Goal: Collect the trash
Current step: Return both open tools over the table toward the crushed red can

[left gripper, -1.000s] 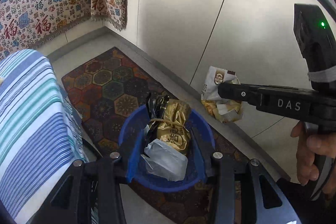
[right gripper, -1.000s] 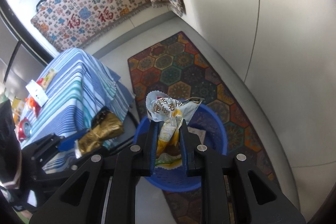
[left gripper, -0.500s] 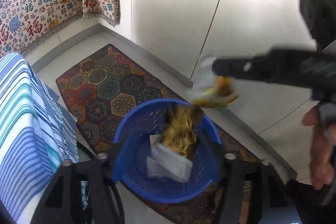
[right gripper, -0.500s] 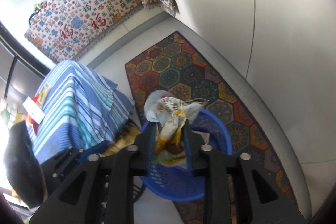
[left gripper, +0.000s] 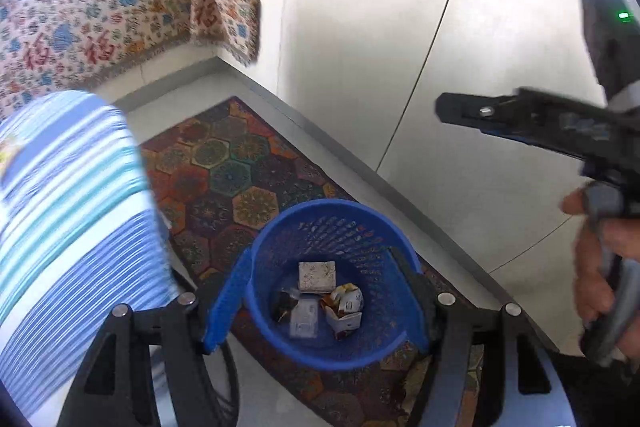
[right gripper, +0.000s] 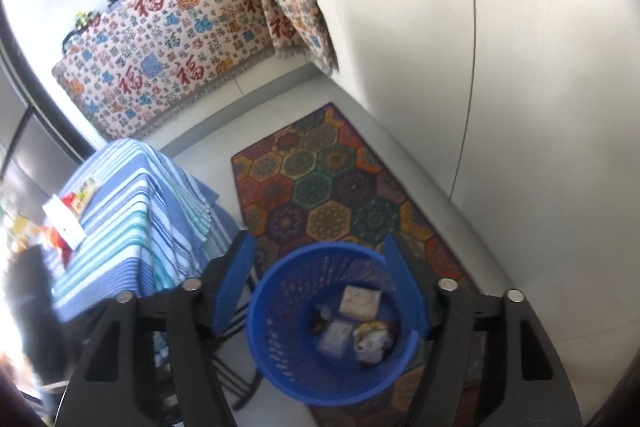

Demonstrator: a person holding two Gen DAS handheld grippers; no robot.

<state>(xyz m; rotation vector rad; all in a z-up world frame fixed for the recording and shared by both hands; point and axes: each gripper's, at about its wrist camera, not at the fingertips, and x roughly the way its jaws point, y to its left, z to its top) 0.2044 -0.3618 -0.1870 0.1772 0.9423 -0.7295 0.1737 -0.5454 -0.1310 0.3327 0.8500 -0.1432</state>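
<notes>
A blue mesh waste basket stands on a patterned rug and also shows in the right wrist view. Inside lie several pieces of trash: a small white box, a yellow-white snack wrapper and a pale packet. The same box and wrapper show in the right wrist view. My left gripper is open and empty above the basket. My right gripper is open and empty above it too, and shows from the side at the right of the left wrist view.
A table with a blue striped cloth stands left of the basket, with small items on top. A hexagon-patterned rug lies along a white wall. A floral cloth covers a counter at the back.
Both grippers have opened. The gold packet from my left gripper and the snack wrapper from my right gripper have dropped into the blue basket.
</notes>
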